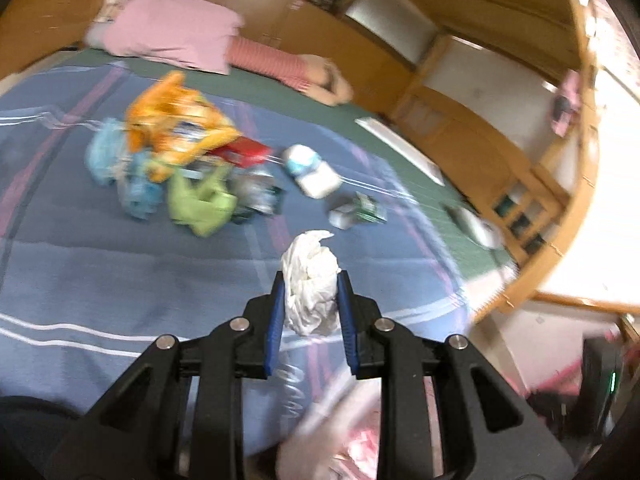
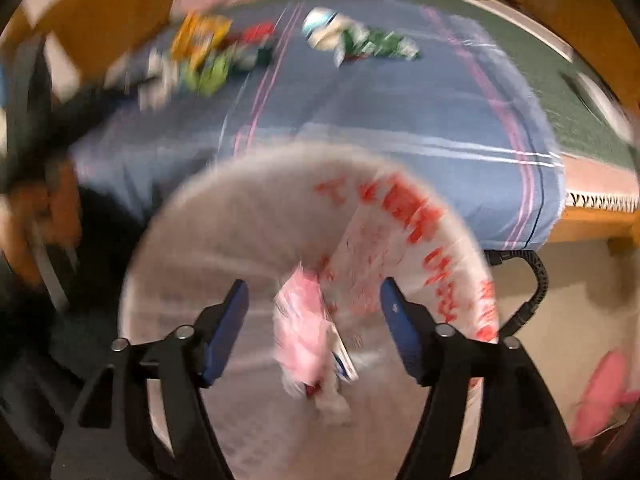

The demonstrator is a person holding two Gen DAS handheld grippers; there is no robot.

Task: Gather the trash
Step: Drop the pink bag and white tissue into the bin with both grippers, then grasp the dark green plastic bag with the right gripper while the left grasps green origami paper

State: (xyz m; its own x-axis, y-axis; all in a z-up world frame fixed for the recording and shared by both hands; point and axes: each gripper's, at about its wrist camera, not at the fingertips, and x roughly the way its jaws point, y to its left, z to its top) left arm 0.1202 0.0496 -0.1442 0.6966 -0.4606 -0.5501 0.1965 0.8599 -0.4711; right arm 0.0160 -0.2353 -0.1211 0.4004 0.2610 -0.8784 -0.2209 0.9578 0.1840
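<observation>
The left hand-held gripper point(image 1: 311, 284) is clenching a crumpled white tissue wad point(image 1: 310, 280) between its pads above the blue striped bedspread point(image 1: 120, 272) (light, soft, best pinched mid-bulk), while the right hand-held gripper point(image 2: 314, 296) is hanging released over a red-printed white plastic bag point(image 2: 400, 220).

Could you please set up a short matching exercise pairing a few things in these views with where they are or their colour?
Things:
1. white crumpled wad
2. pink wrapper
3. green bag
4. orange bag

Places:
A. in the trash pile, beside blue wrappers
B. between the left gripper pads
C. topmost in the pile
D. inside the white plastic bag

Pairs: 1-B, 2-D, 3-A, 4-C
</observation>
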